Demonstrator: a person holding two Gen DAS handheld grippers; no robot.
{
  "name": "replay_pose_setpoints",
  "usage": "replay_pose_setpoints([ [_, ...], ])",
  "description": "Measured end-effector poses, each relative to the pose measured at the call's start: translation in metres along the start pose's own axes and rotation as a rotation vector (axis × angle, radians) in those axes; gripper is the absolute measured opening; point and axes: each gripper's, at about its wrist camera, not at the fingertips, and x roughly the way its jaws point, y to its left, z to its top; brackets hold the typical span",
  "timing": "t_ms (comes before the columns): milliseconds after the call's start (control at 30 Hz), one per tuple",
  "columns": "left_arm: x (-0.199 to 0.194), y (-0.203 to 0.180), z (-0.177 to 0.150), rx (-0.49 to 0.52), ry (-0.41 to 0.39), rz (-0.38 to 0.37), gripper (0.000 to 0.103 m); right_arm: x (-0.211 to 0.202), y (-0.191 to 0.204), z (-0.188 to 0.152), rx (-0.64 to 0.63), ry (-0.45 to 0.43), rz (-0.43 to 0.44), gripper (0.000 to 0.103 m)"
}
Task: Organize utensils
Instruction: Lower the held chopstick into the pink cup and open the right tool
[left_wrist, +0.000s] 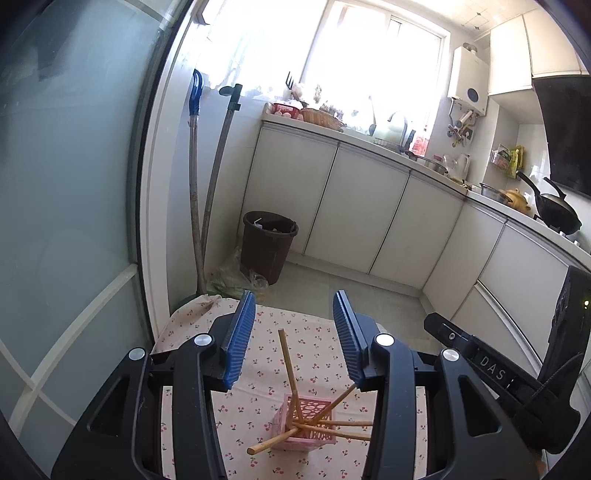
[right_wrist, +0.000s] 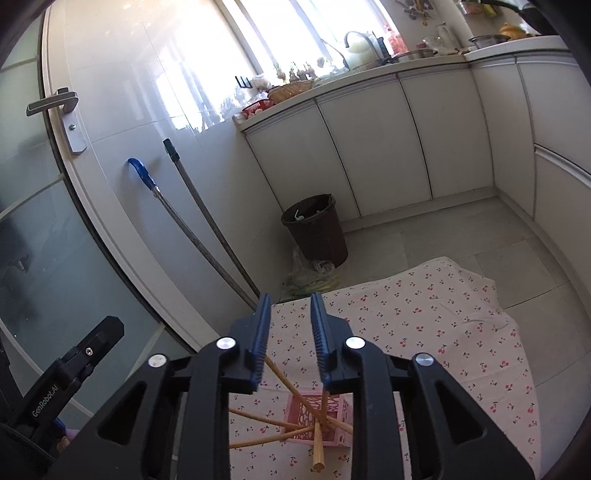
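Note:
A pink perforated basket (left_wrist: 312, 404) (right_wrist: 340, 406) stands on a table under a cherry-print cloth (left_wrist: 258, 332) (right_wrist: 443, 314). Several wooden chopsticks (left_wrist: 288, 362) (right_wrist: 317, 443) stick out of it, leaning in different directions. My left gripper (left_wrist: 294, 306) hangs above the basket, open, with nothing between its blue pads. My right gripper (right_wrist: 291, 301) hovers over the same basket from the other side. It is open with a narrower gap, and its pads touch no chopstick. Each view shows the other gripper's black body at its edge.
A dark bin (left_wrist: 267, 247) (right_wrist: 317, 232) and a plastic bag of greens (right_wrist: 314, 280) sit on the floor past the table's far edge. Two long handles (left_wrist: 207, 184) (right_wrist: 199, 229) lean on the wall beside a glass door (left_wrist: 66, 184). White cabinets (left_wrist: 369, 206) line the back.

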Motion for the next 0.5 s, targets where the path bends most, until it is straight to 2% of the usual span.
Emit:
replay_pose_setpoints([
  [167, -0.004, -0.004, -0.007, 0.032, 0.01, 0.003, 0.045, -0.019, 0.001, 0.0, -0.023, 0.001, -0.008, 0.032],
  [233, -0.006, -0.007, -0.012, 0.046, 0.018, 0.001, 0.047, -0.027, 0.0, -0.001, -0.029, 0.008, -0.009, 0.043],
  [367, -0.009, -0.014, -0.028, 0.087, 0.045, -0.002, 0.056, -0.045, -0.007, -0.009, -0.024, 0.015, -0.019, 0.059],
  [433, -0.009, -0.016, -0.037, 0.1, 0.068, 0.0, 0.059, -0.055, -0.015, -0.018, -0.001, 0.022, -0.031, 0.079],
  [500, -0.008, -0.017, -0.05, 0.107, 0.101, 0.003, 0.069, -0.063, -0.026, -0.026, 0.02, 0.038, -0.031, 0.085],
])
